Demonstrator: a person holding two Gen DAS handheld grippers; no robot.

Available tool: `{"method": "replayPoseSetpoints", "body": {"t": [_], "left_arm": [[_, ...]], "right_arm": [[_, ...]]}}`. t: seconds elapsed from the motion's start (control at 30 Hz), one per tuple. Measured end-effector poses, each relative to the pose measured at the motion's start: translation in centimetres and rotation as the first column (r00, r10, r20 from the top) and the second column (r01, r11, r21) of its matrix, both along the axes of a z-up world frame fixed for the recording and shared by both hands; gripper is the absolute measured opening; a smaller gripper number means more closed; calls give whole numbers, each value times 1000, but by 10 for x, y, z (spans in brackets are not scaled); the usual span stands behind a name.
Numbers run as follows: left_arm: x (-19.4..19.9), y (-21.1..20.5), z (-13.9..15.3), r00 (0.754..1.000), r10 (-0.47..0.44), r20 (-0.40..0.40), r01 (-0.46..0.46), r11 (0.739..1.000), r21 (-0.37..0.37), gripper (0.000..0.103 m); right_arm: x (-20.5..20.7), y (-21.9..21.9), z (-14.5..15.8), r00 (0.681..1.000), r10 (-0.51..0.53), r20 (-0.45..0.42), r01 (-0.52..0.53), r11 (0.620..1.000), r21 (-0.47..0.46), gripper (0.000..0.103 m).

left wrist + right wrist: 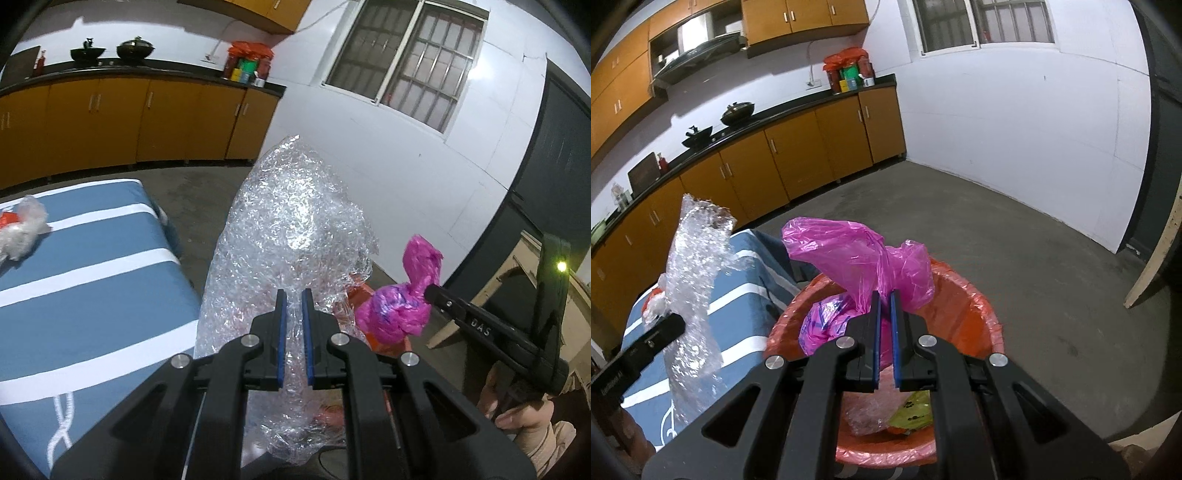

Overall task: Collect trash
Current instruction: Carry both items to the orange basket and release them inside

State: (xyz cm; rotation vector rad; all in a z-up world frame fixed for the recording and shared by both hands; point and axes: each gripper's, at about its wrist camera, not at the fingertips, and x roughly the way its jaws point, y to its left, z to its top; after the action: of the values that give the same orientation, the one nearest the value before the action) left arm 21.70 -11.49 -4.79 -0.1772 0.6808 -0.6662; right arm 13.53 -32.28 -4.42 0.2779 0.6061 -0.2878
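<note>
pink bag [864, 254] pinched in right tool [885, 299], over bin [975, 314]

bubble wrap [291, 229]: clear, silvery glints | plastic bag [864, 254]: magenta, blue print lower down | bin liner [964, 321]: orange-red, just below that bag | tablecloth [92, 243]: slate blue, white stripes, white rope motif, beside the bin | cabinets [798, 158]: amber, black countertop | gripper pads [281, 339]: blue on black
</note>
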Motion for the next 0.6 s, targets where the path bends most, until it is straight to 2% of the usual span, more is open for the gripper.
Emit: {"method": "replayPoseSetpoints", "body": {"t": [0.17, 0.27, 0.33, 0.4, 0.43, 0.6], "left_arm": [[2, -17, -11, 999, -44, -28, 44, 999, -8, 10], [6, -24, -18, 997, -66, -51, 66, 998, -10, 17], [9, -26, -23, 995, -72, -69, 72, 997, -9, 29], [10, -24, -28, 994, -70, -82, 69, 998, -9, 31], [11, -23, -30, 994, -65, -87, 65, 998, -6, 32], [15, -1, -35, 996, -3, -92, 4, 1000, 15, 36]], "right_arm": [[2, -4, 2, 1000, -20, 6, 20, 1000, 7, 6], [2, -7, 2, 999, -30, 11, 30, 999, 17, 7], [3, -7, -1, 1000, -29, 5, 29, 999, 29, 13], [3, -6, -3, 1000, -28, 0, 28, 999, 29, 34], [1, -5, -4, 1000, -29, 1, 29, 999, 28, 38], [0, -3, -3, 999, -33, -2, 33, 999, 23, 46]]}}
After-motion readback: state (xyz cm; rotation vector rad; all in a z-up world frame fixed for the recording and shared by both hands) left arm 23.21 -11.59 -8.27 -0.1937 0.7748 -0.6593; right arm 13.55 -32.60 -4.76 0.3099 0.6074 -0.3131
